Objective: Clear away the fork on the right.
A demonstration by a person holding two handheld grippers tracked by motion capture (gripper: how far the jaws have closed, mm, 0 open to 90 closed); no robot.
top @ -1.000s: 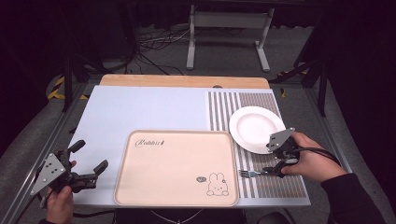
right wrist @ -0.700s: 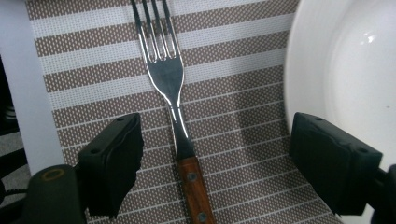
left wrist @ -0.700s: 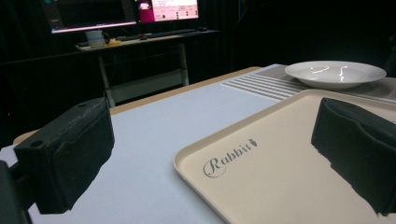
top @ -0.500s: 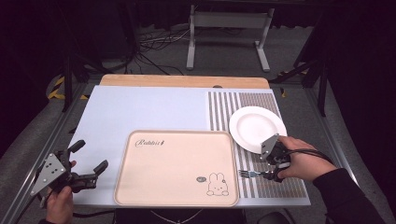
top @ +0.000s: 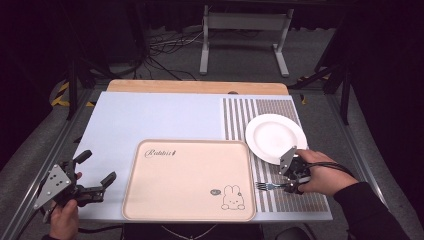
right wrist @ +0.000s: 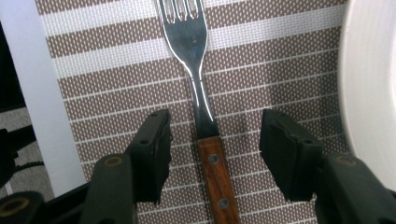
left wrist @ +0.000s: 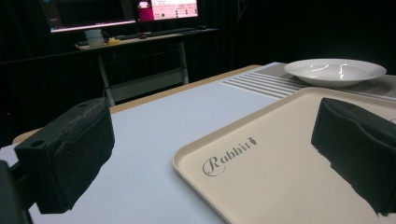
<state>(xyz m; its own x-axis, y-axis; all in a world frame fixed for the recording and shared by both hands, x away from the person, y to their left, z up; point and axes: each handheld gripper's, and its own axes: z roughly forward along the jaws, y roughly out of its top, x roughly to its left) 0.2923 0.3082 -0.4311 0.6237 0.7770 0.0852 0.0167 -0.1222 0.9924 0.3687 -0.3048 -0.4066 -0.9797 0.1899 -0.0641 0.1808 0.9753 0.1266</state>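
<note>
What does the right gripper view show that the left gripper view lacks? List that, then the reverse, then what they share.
Right gripper view: a wooden-handled fork lying between the open fingers of the right gripper, which do not touch it.

Left gripper view: the beige tray printed "Rabbit", a desk with monitors behind, and the left gripper, held open.

Shared: the white plate and the striped mat under it.

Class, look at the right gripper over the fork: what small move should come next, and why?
Probably close the right gripper on the fork. Its jaws stand open on either side of the fork, about where the metal neck meets the wooden handle, and the fork lies flat on the striped mat, not yet gripped.
</note>
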